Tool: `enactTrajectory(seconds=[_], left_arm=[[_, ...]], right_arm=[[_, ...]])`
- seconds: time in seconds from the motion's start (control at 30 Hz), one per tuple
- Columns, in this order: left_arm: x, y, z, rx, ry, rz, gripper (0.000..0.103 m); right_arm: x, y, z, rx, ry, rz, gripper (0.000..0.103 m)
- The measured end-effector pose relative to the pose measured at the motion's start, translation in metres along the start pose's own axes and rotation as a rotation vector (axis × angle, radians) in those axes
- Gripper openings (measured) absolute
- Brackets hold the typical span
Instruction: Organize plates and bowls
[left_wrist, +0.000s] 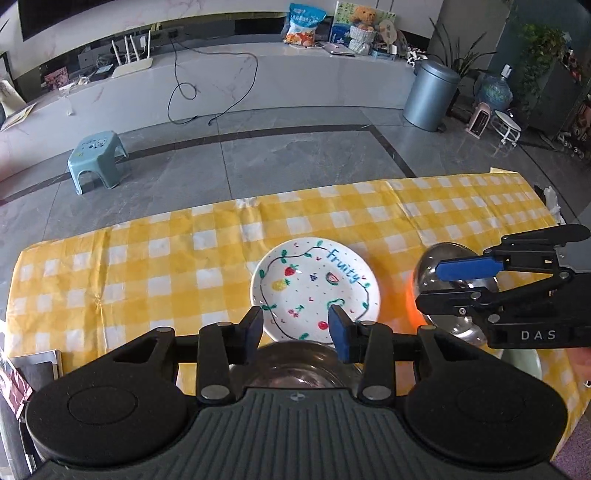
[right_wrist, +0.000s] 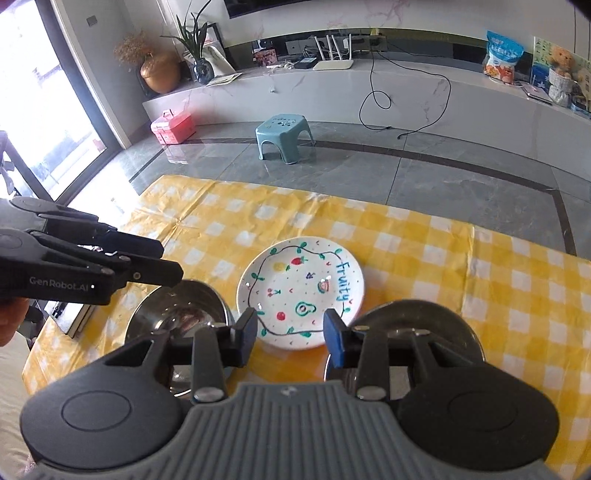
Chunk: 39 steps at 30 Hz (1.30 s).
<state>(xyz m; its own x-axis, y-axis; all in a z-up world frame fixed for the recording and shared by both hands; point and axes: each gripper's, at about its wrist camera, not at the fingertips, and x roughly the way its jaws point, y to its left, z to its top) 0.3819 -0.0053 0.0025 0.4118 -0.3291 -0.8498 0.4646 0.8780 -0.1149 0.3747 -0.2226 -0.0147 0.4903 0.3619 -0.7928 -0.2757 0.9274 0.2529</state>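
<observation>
A white plate (left_wrist: 314, 288) (right_wrist: 301, 291) painted with fruit and the word "Fruity" lies on the yellow checked tablecloth (left_wrist: 147, 266) (right_wrist: 443, 258). My left gripper (left_wrist: 297, 330) (right_wrist: 170, 262) hovers over the plate's near rim, open and with nothing between its fingers. A steel bowl (left_wrist: 295, 365) (right_wrist: 177, 314) sits beneath it. My right gripper (right_wrist: 291, 334) (left_wrist: 439, 284) is also open and holds nothing above the plate's near edge. A second steel bowl (right_wrist: 417, 321) (left_wrist: 443, 258) lies under its right finger. Both bowls are partly hidden by the grippers.
The table's far edge (left_wrist: 295, 192) drops to a grey tiled floor with a small blue stool (left_wrist: 98, 160) (right_wrist: 284, 142). A grey bin (left_wrist: 430, 94) and plants stand far right. A red box (right_wrist: 173, 127) sits by the window. Books (right_wrist: 74, 317) lie at the table's left end.
</observation>
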Motion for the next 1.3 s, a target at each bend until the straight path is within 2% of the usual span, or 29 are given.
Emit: enactTrajectory(seconds=[0.2,0.3,0.4,0.47,0.63,0.8,0.87,1.0,1.23,1.3], left_arm=[[0.04,0.031,0.018,-0.033,0.055,-0.011,0.046],[0.058,0.043,0.02,-0.056,0.087,-0.06,0.046],[0.073,0.051,0.021,-0.071,0.129,-0.077,0.046],[0.081,0.059,0.021,-0.099,0.158,-0.1,0.044],[0.101,0.075,0.023,-0.158,0.241,-0.134,0.043],[0.111,0.078,0.019,-0.175,0.282,-0.161,0.038],[0.113,0.079,0.016,-0.181,0.296,-0.171,0.035],[0.116,0.082,0.011,-0.203,0.315,-0.181,0.033],[0.117,0.089,0.009,-0.271,0.298,-0.233,0.014],[0.116,0.087,0.008,-0.282,0.283,-0.22,0.015]], right_arm=[[0.044,-0.02,0.034,0.007,0.066,-0.025,0.042],[0.067,-0.029,0.046,0.029,0.114,-0.01,0.042],[0.09,-0.04,0.054,0.062,0.182,-0.007,0.041],[0.102,-0.048,0.056,0.086,0.22,-0.014,0.038],[0.126,-0.064,0.052,0.133,0.312,-0.041,0.038],[0.14,-0.069,0.051,0.15,0.381,-0.01,0.037],[0.145,-0.069,0.05,0.147,0.404,-0.014,0.034],[0.145,-0.072,0.049,0.152,0.412,-0.004,0.025],[0.139,-0.082,0.044,0.211,0.383,0.011,0.016],[0.137,-0.088,0.042,0.247,0.363,0.023,0.015]])
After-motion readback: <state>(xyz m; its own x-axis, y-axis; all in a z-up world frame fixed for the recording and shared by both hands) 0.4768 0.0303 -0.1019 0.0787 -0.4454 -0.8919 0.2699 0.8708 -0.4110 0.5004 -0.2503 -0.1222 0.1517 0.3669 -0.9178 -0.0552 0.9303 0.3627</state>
